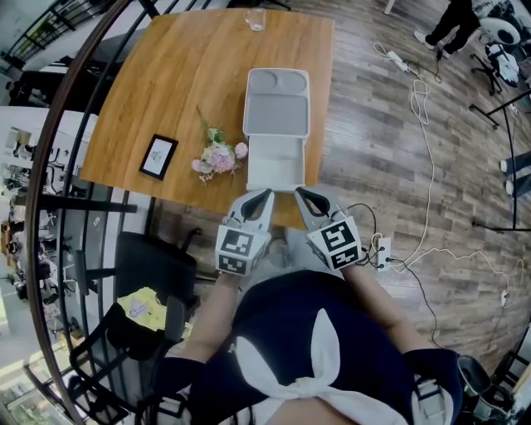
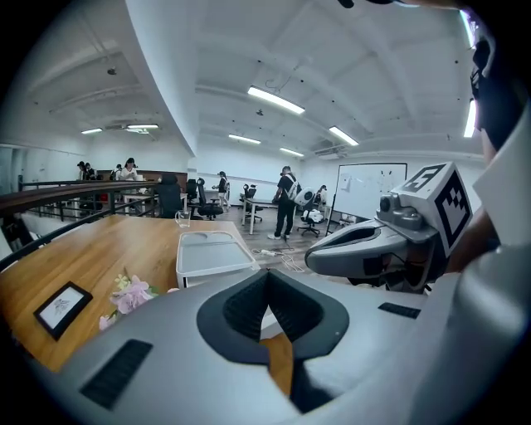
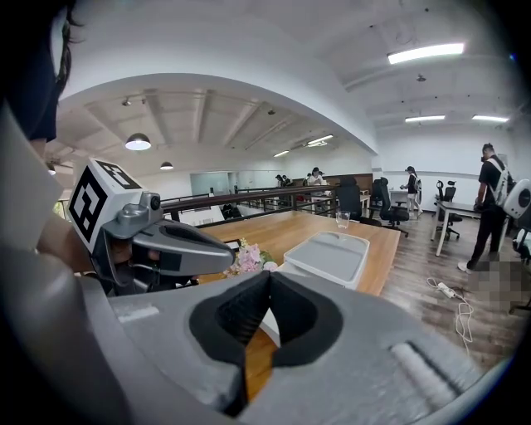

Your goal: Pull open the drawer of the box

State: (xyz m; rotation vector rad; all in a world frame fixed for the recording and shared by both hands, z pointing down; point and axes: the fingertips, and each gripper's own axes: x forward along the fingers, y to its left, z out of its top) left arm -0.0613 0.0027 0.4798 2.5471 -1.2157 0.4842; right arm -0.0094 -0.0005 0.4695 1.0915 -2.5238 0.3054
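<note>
One wide table [image 1: 182, 75] of warm wood-grain planks carries the box [image 1: 276, 104], which is white, smooth and rectangular with rounded corners and a recessed top. Left gripper [image 1: 265, 196] and right gripper [image 1: 302, 193] are held side by side close to the box's near end, tips angled inward toward it. Grey shells, black ribbed pads. Both jaw pairs are pressed together with nothing between. Left of the box: pink flower sprig [image 1: 217, 156], then black-framed picture [image 1: 158, 157]. Beyond the box: clear glass [image 1: 255, 18].
</note>
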